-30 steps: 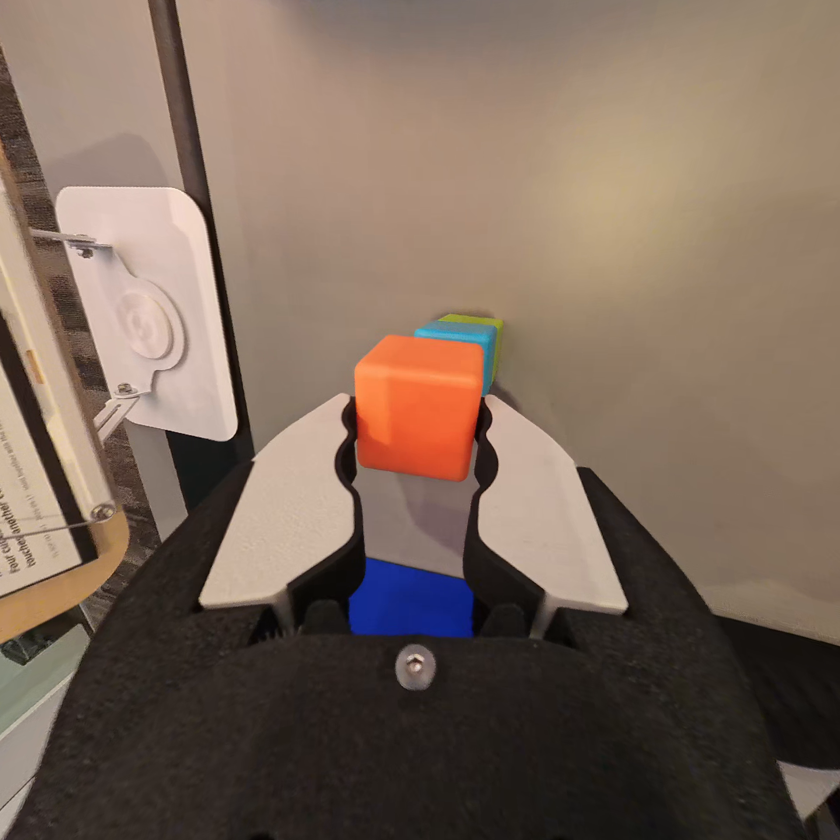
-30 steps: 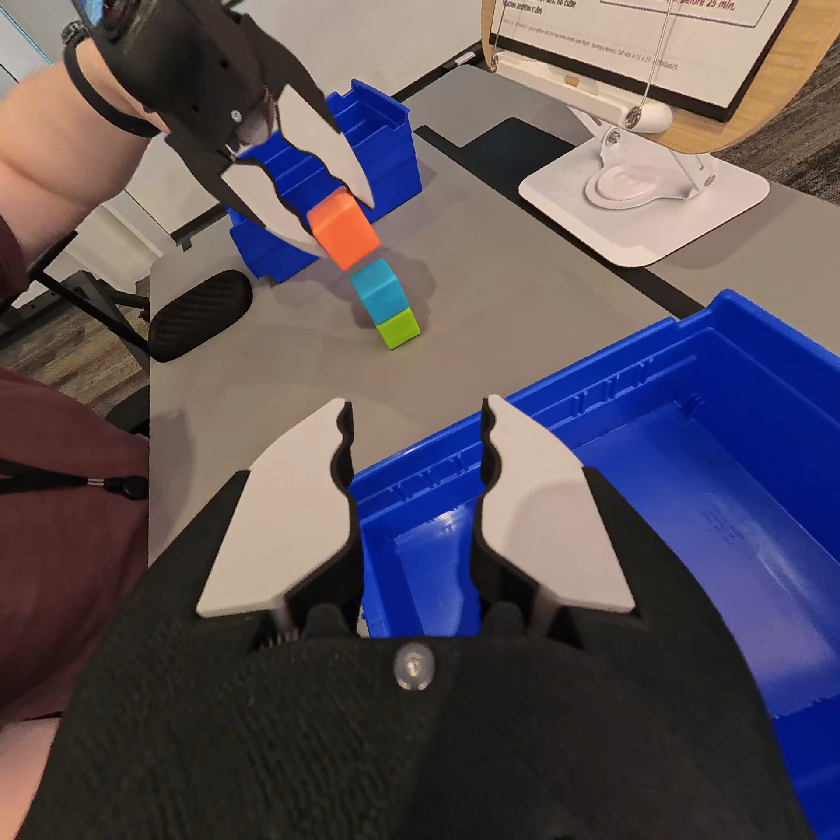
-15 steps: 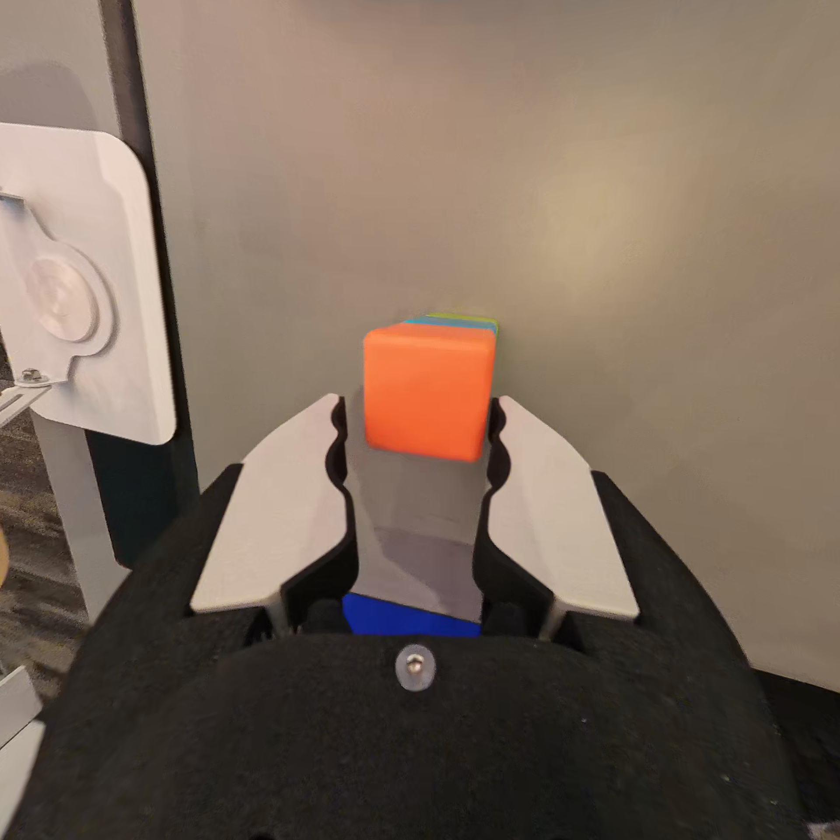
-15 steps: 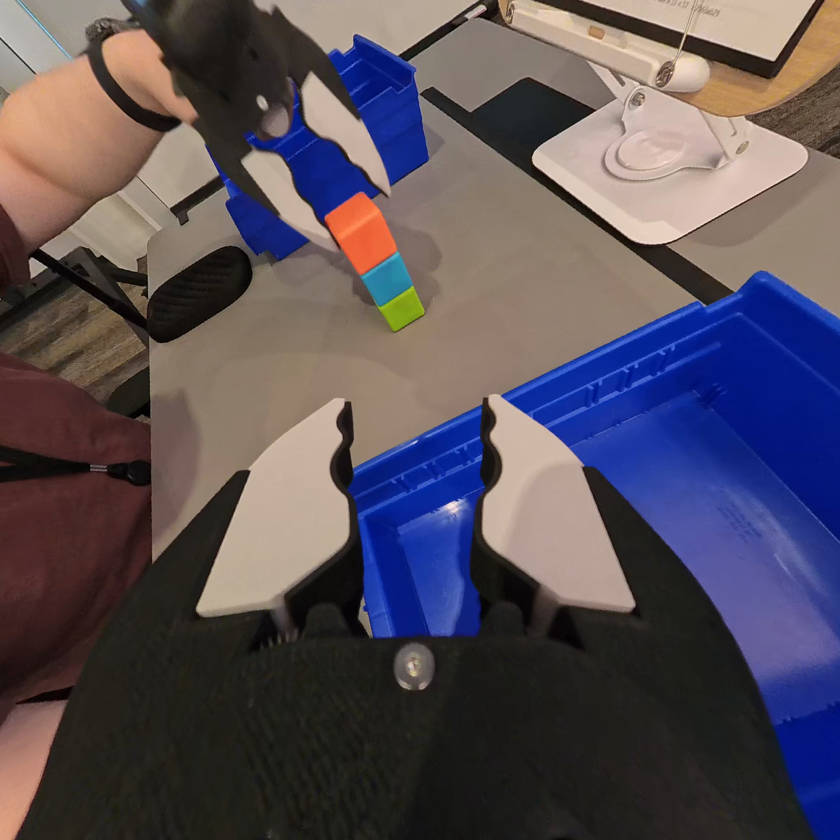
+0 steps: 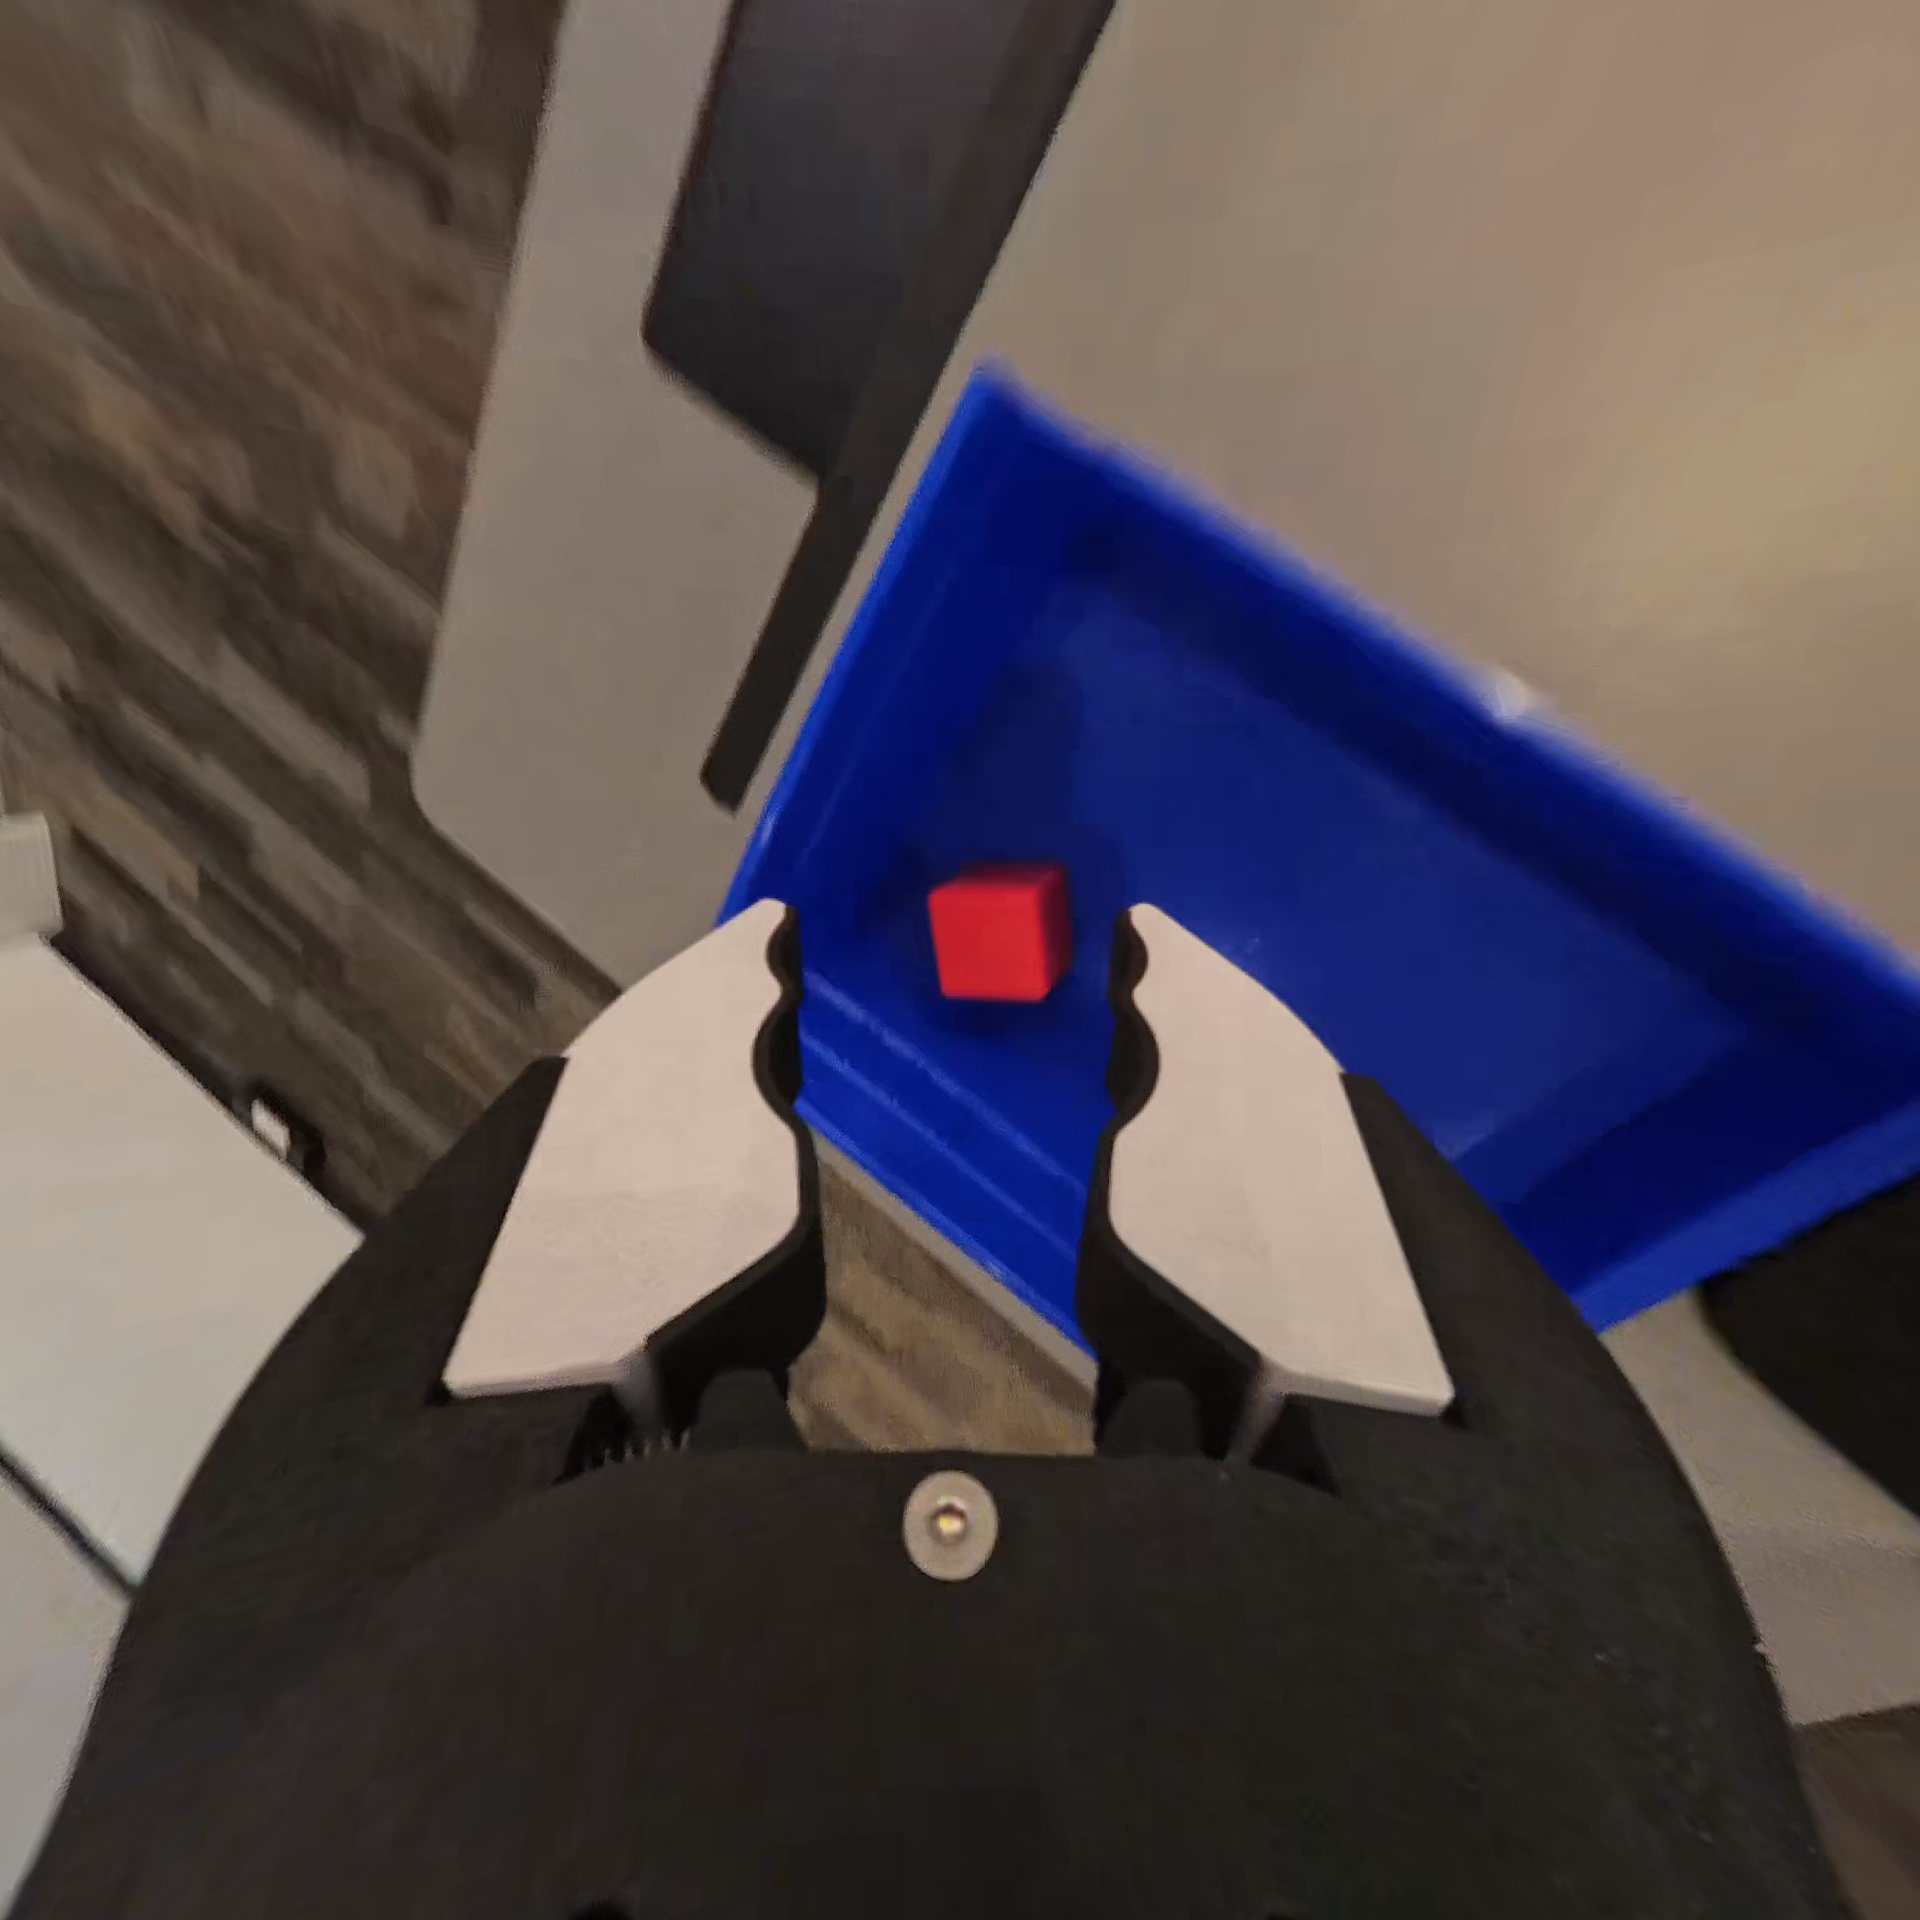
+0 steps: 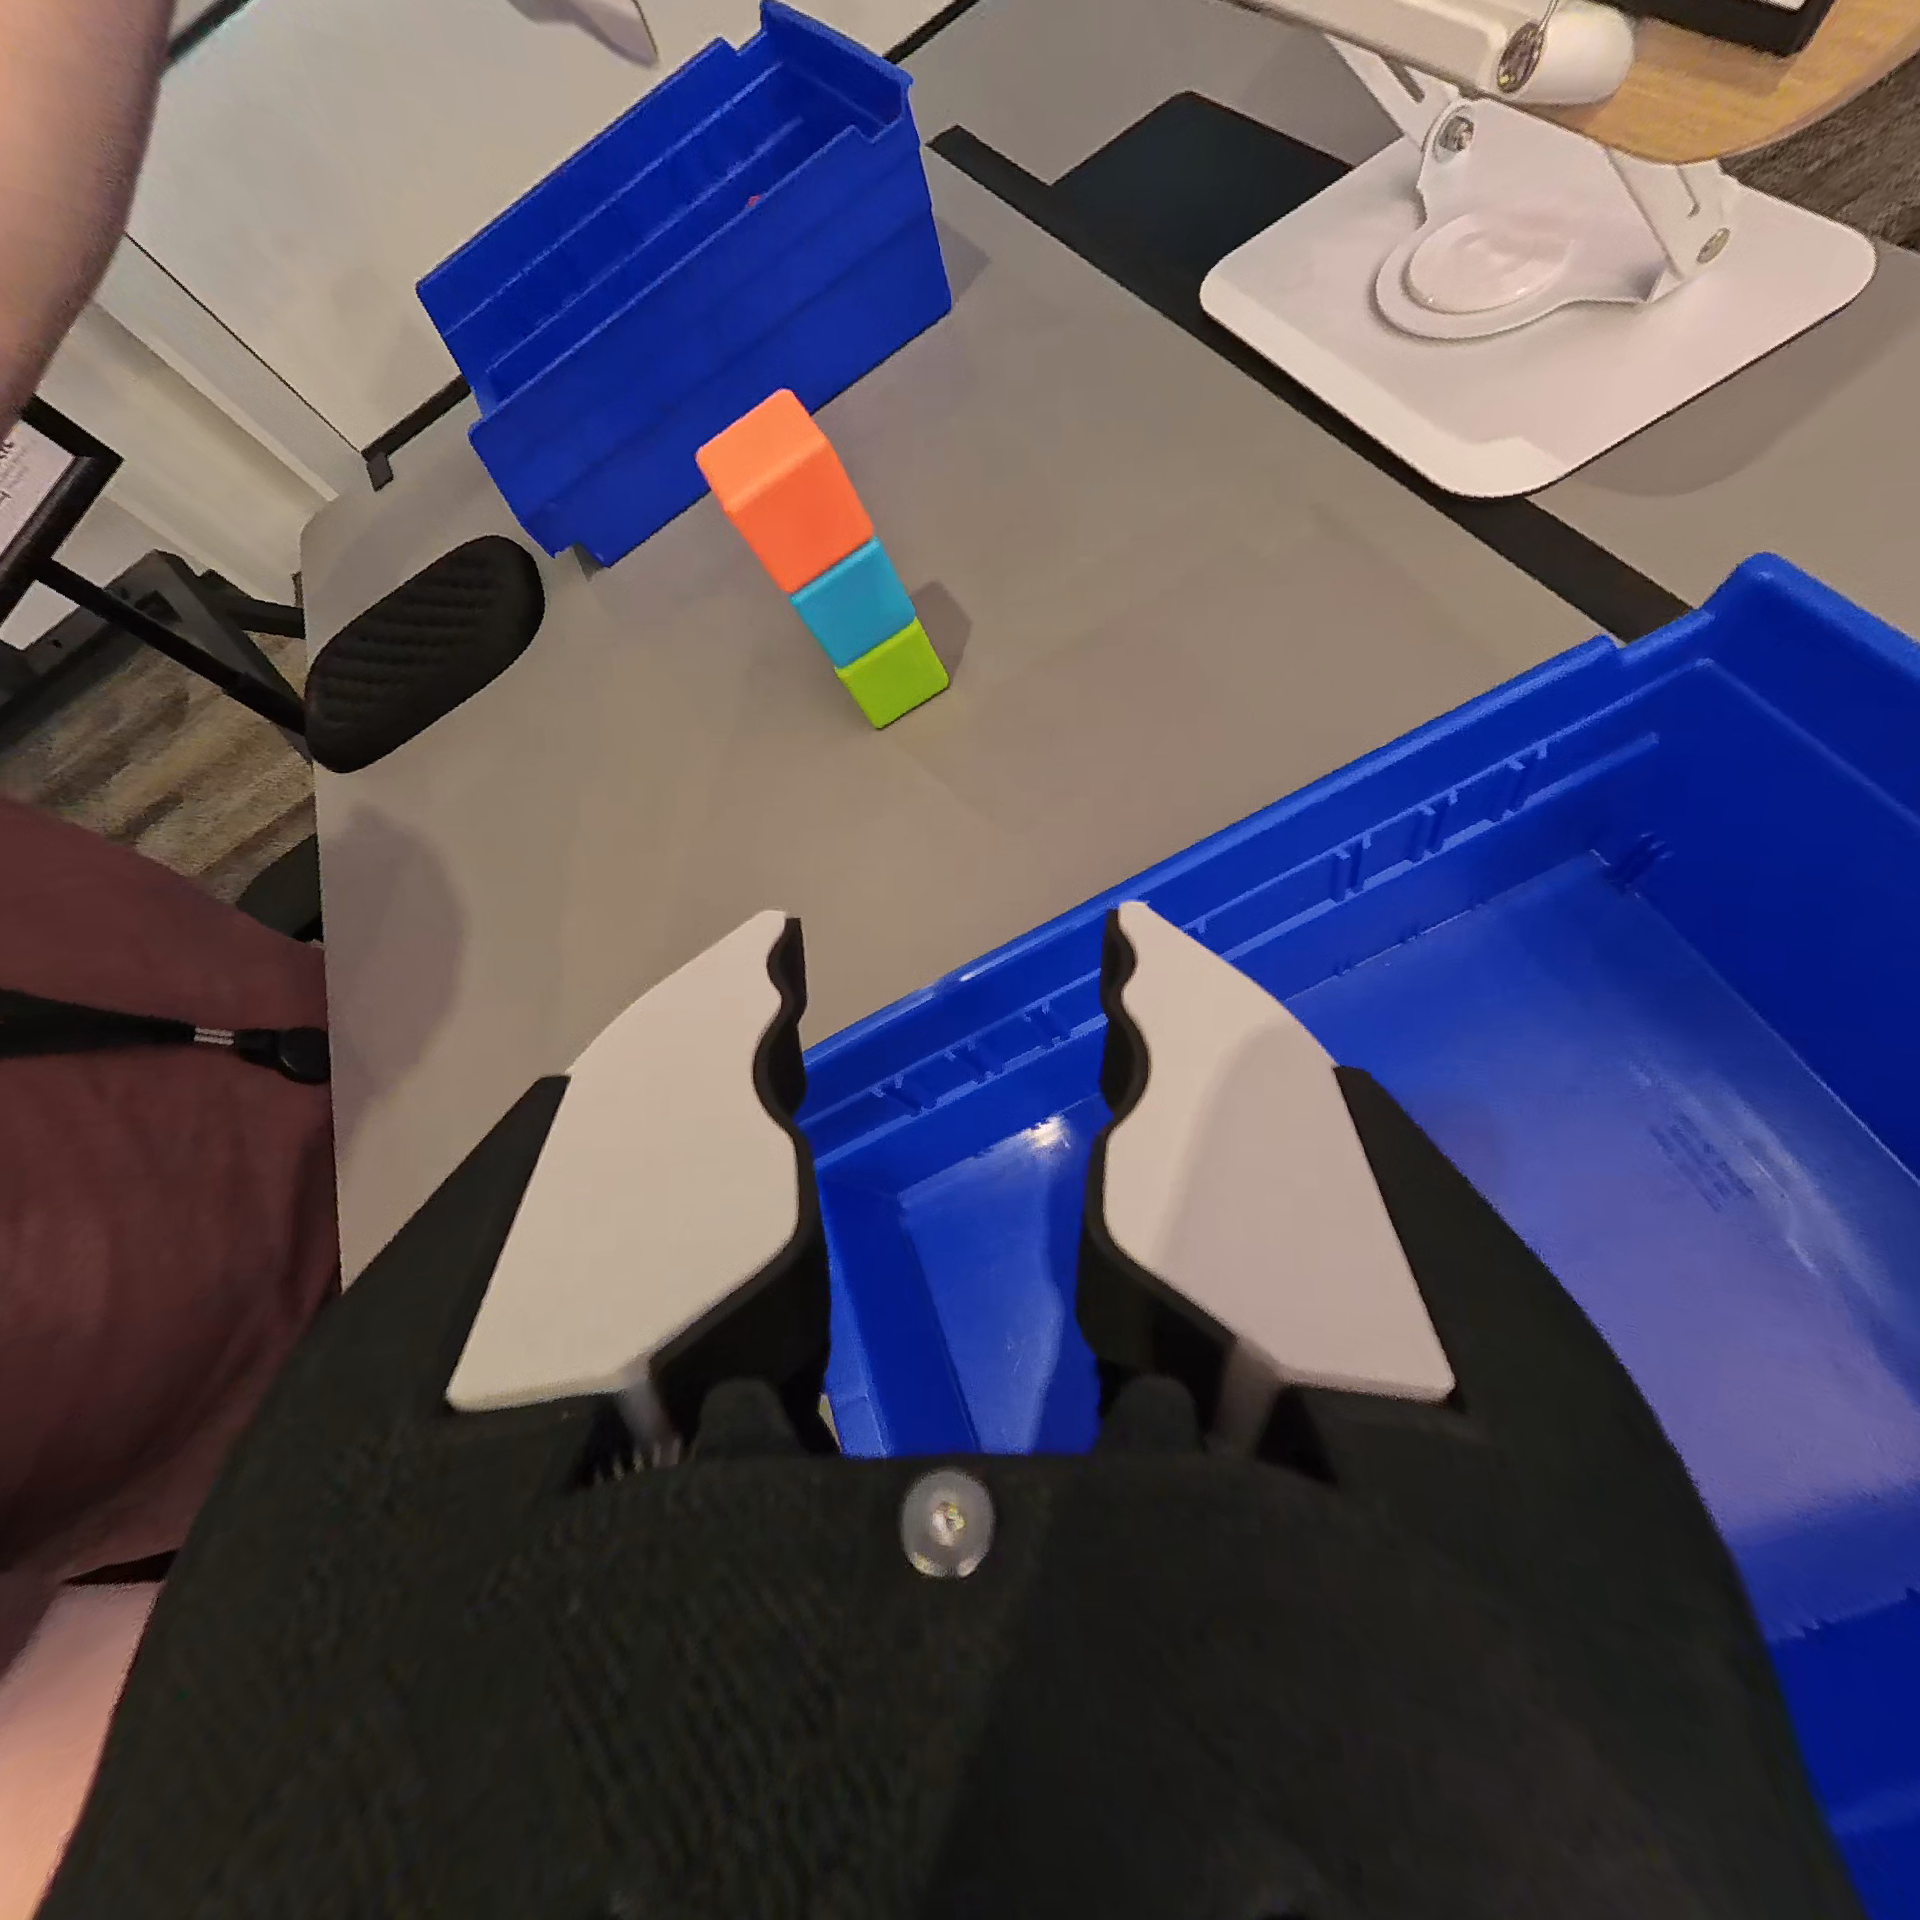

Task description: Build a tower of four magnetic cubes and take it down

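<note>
We are holding the left gripper [image 5: 951, 940] with its jaws spread and nothing between them, looking down into a blue bin [image 5: 1351, 894]. A red cube [image 5: 997, 932] is lying on the bin's floor, ahead of the fingertips and in line with the gap between them, apart from both. The view is smeared with motion blur, so finer detail is escaping us.

We are holding the right gripper [image 6: 951, 951] released too, empty, hovering over the near corner of a second blue bin [image 6: 1558, 1039], whose rim is running across just beyond the fingertips.

Farther ahead of the right gripper, on the grey table [image 6: 1143, 540], a tower of three is standing — a green cube [image 6: 894, 675] at the base, a light blue cube [image 6: 852, 613] on it, an orange cube [image 6: 790, 494] on top. Beyond the tower and slightly left, the first blue bin is sitting. Off to the far right a white stand base [image 6: 1538, 312] is resting on the table — well apart from the cubes.
</note>
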Demonstrator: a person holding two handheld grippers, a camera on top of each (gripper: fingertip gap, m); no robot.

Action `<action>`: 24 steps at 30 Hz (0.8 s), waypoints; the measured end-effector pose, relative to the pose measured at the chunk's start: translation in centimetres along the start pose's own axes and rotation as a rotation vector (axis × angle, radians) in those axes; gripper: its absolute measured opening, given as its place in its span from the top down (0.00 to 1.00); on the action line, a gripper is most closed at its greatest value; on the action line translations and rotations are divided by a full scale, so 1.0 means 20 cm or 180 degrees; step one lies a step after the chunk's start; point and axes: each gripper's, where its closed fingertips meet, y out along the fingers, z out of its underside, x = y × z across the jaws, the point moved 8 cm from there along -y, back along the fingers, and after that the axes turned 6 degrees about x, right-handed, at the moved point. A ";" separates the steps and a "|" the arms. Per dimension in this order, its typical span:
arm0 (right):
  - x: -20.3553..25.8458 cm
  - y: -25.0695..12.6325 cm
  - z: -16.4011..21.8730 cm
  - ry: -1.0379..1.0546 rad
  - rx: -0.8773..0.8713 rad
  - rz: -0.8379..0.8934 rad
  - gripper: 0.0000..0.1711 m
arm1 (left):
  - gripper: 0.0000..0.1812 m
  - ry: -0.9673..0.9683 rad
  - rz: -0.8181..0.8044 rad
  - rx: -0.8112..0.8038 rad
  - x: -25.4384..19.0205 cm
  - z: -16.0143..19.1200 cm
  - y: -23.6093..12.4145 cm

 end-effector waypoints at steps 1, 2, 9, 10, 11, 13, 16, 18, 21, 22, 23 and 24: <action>0.00 0.01 0.00 0.0010 0.0013 -0.0011 0.67 | 0.68 -0.0086 0.0026 0.0196 0.02 0.06 0.10; 0.00 0.02 0.00 0.0017 0.0026 -0.0026 0.67 | 0.66 -0.0155 0.0130 0.0330 0.02 0.11 0.19; 0.00 0.06 0.02 0.0029 0.0157 -0.0034 0.67 | 0.66 -0.0299 0.0360 0.0574 -0.01 0.25 0.55; 0.00 0.07 0.02 0.0042 0.0165 -0.0040 0.67 | 0.66 -0.0296 0.0366 0.0599 -0.01 0.25 0.58; 0.00 0.07 0.02 0.0056 0.0173 -0.0053 0.67 | 0.66 -0.0298 0.0370 0.0613 -0.01 0.26 0.60; 0.00 0.08 0.03 0.0075 0.0197 -0.0078 0.67 | 0.66 -0.0342 0.0408 0.0675 -0.01 0.27 0.63; 0.00 0.09 0.04 0.0079 0.0243 -0.0074 0.67 | 0.67 -0.0367 0.0443 0.0681 -0.01 0.27 0.66; 0.00 0.08 0.04 0.0073 0.0239 -0.0075 0.67 | 0.67 -0.0352 0.0455 0.0704 -0.02 0.26 0.67; 0.00 0.07 0.04 0.0067 0.0205 -0.0073 0.67 | 0.68 -0.0310 0.0465 0.0758 -0.03 0.26 0.70; 0.00 0.07 0.04 0.0066 0.0197 -0.0073 0.67 | 0.69 -0.0290 0.0460 0.0790 -0.03 0.26 0.70; 0.00 0.06 0.04 0.0065 0.0192 -0.0072 0.67 | 0.72 -0.0272 0.0450 0.0808 -0.03 0.27 0.71; 0.00 0.06 0.04 0.0064 0.0187 -0.0069 0.67 | 0.73 -0.0262 0.0420 0.0805 -0.04 0.27 0.72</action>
